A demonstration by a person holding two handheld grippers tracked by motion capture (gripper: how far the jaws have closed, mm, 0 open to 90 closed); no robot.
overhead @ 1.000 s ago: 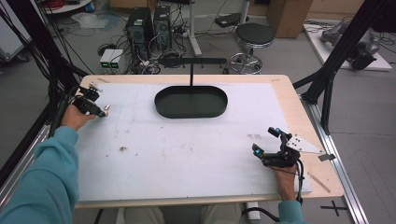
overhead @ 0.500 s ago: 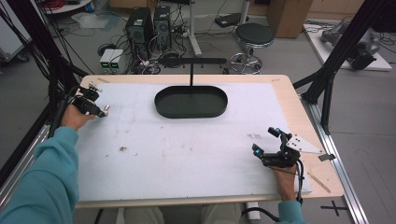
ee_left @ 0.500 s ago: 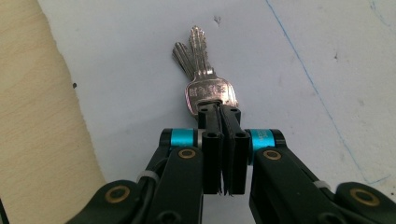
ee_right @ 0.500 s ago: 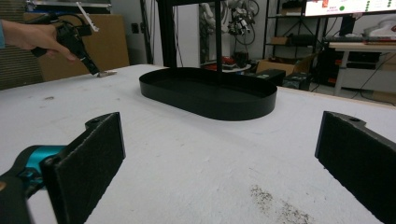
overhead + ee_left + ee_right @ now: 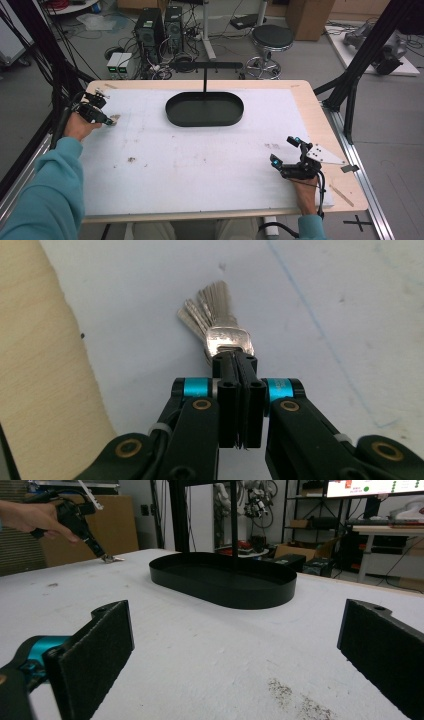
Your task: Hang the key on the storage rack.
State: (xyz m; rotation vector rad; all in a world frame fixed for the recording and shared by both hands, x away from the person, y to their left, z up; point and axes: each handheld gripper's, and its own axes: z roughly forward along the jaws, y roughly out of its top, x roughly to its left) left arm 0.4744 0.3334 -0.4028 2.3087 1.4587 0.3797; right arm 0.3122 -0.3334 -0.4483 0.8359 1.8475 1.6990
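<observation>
- Your left gripper, jaws pinched tight on the keys, sits at the table's left edge, far end; the blades touch the mat.
- The tray lies mid-table by the far edge, probably their destination: lift, carry right.
- Your right gripper waits wide open, holding nothing, near the right corner.

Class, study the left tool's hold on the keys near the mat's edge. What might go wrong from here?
1. The left tool pinches only the head of one key; the keys fan out loosely, so they may swing or slip free when lifted.
2. They sit close to the mat's edge, so a drop could land off the mat.
3. The tray is far off, a long carry.
</observation>
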